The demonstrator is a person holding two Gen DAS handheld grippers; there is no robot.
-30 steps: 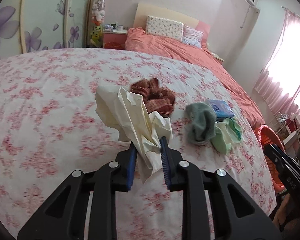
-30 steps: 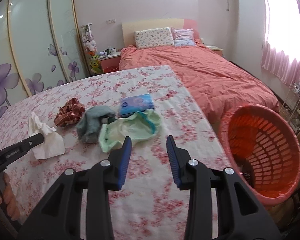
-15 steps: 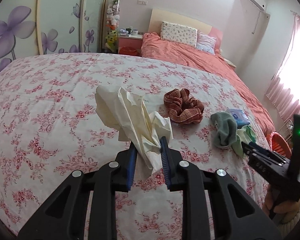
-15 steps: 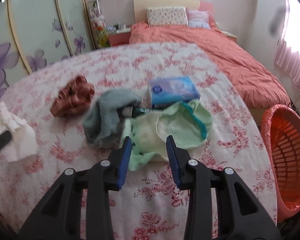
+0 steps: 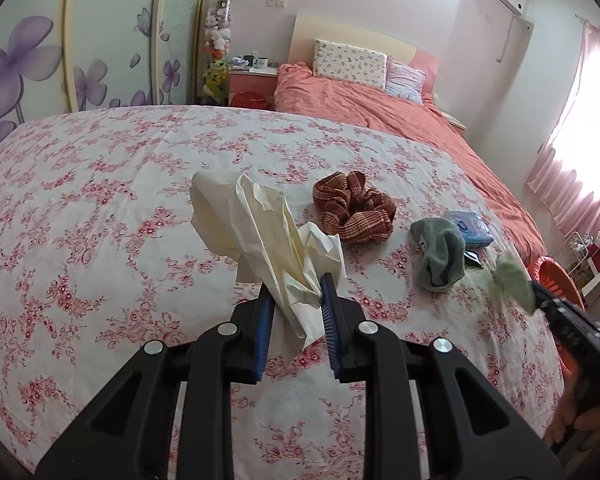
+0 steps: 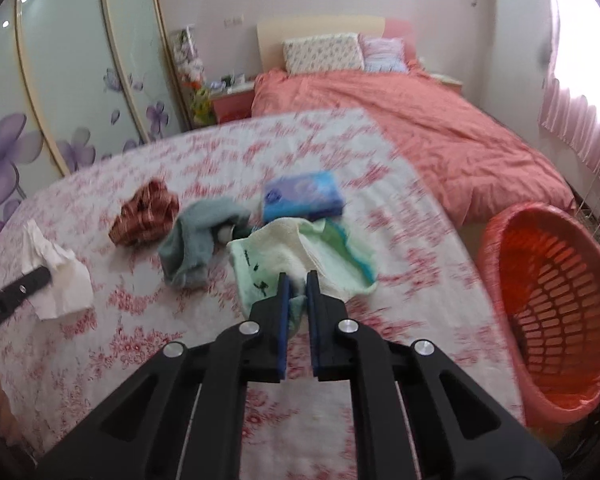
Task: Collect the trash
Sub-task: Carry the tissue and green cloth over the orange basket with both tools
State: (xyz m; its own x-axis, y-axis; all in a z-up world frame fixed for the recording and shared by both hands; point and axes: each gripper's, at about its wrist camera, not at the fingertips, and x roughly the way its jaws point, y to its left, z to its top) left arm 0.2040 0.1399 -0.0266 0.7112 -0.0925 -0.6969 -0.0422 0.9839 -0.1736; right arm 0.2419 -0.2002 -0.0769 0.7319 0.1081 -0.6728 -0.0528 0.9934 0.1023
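Observation:
My left gripper (image 5: 296,284) is shut on a crumpled cream tissue (image 5: 256,228) and holds it above the floral table (image 5: 80,208); the tissue also shows in the right wrist view (image 6: 58,276). My right gripper (image 6: 298,278) is shut on a pale green cloth (image 6: 300,252), lifted off the table; it also shows in the left wrist view (image 5: 514,280). An orange basket (image 6: 556,300) stands on the floor right of the table.
On the table lie a brown checked cloth (image 5: 352,208), a grey-green sock (image 5: 440,256) and a blue tissue pack (image 6: 302,196). A bed with an orange cover (image 6: 420,120) stands behind. Flowered wardrobe doors (image 5: 60,40) are at the left.
My right gripper moved down to the green cloth, closed on it and lifted it. My left gripper kept hold of the tissue and swung left, away from the basket.

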